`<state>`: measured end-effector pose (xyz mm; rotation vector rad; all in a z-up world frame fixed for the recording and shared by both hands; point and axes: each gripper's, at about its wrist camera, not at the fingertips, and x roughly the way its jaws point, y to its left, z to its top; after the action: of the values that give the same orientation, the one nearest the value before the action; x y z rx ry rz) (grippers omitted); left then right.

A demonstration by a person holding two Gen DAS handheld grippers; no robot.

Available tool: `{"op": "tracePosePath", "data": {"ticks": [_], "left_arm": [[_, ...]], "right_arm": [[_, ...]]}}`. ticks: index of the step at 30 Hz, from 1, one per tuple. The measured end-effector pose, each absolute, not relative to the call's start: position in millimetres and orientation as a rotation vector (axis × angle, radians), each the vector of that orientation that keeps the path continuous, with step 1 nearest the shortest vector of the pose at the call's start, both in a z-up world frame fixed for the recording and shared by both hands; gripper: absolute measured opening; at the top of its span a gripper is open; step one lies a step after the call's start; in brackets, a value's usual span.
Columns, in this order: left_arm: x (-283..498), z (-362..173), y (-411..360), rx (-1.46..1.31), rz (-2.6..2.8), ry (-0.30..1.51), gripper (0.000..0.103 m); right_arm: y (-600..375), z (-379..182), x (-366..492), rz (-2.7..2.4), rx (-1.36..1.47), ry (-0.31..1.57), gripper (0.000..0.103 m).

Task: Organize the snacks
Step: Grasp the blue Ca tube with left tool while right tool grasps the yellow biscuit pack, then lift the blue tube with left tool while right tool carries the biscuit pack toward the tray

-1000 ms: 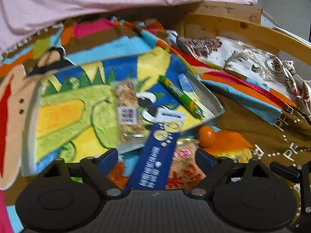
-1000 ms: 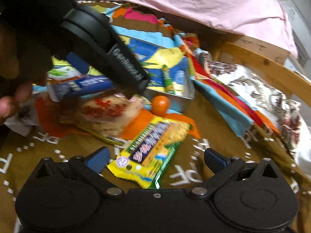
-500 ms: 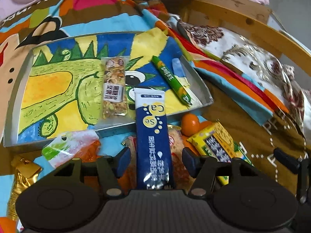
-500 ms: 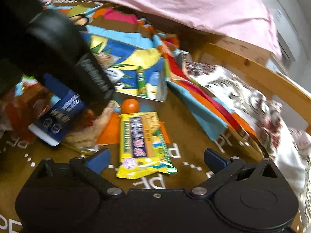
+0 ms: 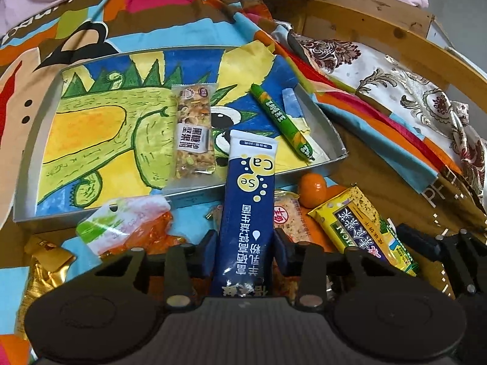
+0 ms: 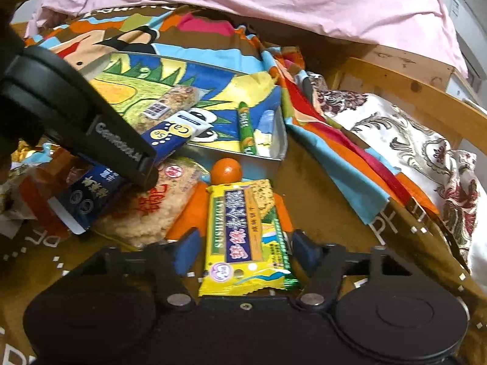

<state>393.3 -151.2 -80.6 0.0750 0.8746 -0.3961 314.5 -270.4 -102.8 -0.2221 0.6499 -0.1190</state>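
Left wrist view: my left tongs are clamped on the near end of a long dark-blue sachet with a white top edge, yellow bubbles and the letters Ca and Se. Its long axis runs straight away from me, and its far end lies over the near rim of the metal tray. Inside the tray lie a clear-wrapped nut bar, lengthwise away from me, and a thin green stick slanting toward the right corner. Right of the sachet, outside the tray, are a small orange and a yellow cracker packet.

Right wrist view: my right tongs have just been closing around the yellow cracker packet, which lies flat on the brown blanket between the blue pads; whether the pads press on it yet I cannot tell. The packet is yellow with a dark-blue label panel and a green side strip, with its long axis pointing away from me toward the orange. To the left, my left tongs hold the blue sachet slanting up toward the tray, above a rice cracker pack.
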Motion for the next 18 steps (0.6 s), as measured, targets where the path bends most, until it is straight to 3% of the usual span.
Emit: {"op": "tracePosePath", "data": {"ticks": [1,4,18], "left_arm": [[392,-80,-152,0.08,-0.389,0.878,0.041],[388,-77,-155,0.093,-0.366,0.89,0.04],[344,-46,-161,0.155,-0.317,0.797,0.038]], "right_arm": [[-270,-103,314,-0.111,-0.22,0.653,0.053],[-271,-101,314,-0.097,-0.211,0.653,0.051],[-284,-80,289,-0.104,-0.201,0.569,0.051]]}}
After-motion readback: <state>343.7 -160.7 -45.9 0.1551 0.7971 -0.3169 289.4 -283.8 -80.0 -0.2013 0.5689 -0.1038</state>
